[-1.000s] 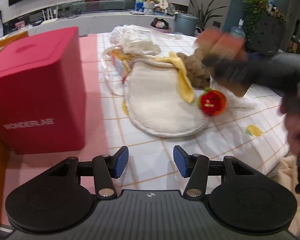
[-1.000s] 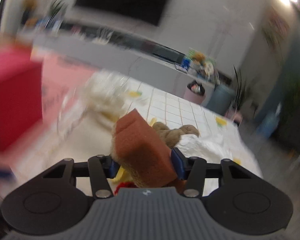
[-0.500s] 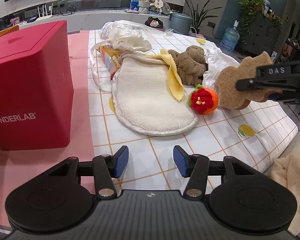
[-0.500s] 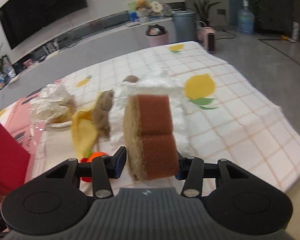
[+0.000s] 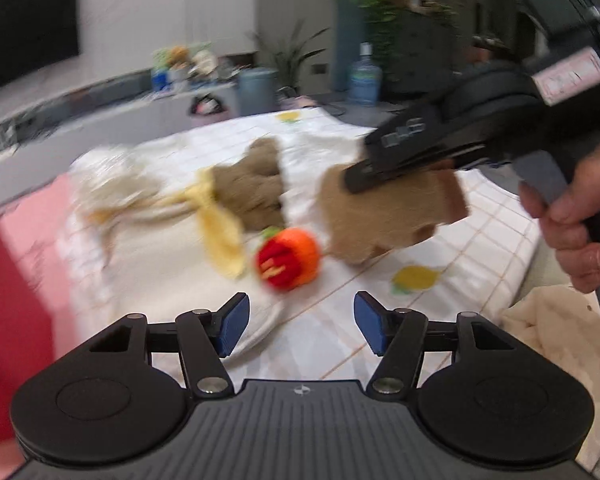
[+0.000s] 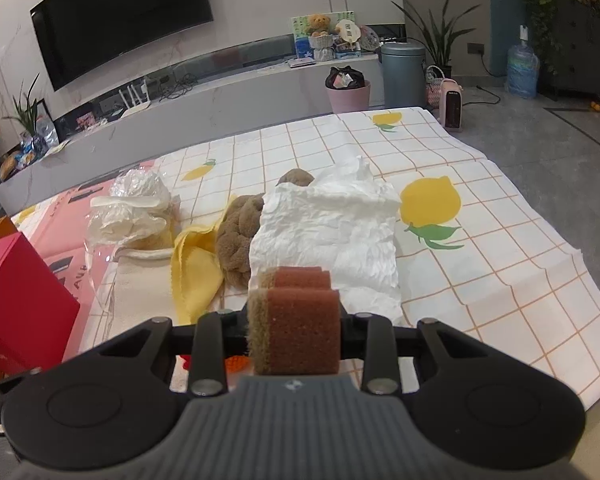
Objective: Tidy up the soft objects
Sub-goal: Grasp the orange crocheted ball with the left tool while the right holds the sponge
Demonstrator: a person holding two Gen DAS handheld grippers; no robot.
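Note:
My right gripper [image 6: 294,334] is shut on a brown and tan sponge [image 6: 296,320], and its jaws are still closing and squeezing it. In the left wrist view that sponge [image 5: 384,216] hangs above the table at the right, held by a person's hand [image 5: 568,216]. My left gripper [image 5: 300,326] hovers low over the table with its jaws opening and nothing between them. Just beyond it lies a red-orange knitted toy [image 5: 288,258]. Behind the toy lie a brown plush [image 6: 240,236], a yellow cloth [image 6: 196,276] and a crumpled white sheet [image 6: 328,232].
A red box [image 6: 16,300] stands at the left on a pink mat. A cream fleece pad [image 6: 140,300] and a clear plastic bag [image 6: 136,208] lie beside it. The lemon-print tablecloth [image 6: 480,280] ends at the table's right edge. The left wrist view is blurred.
The left view has swung right and rolled, and its jaws stand wider. The right gripper has squeezed the sponge tighter, and the sponge now sits lower between its fingers.

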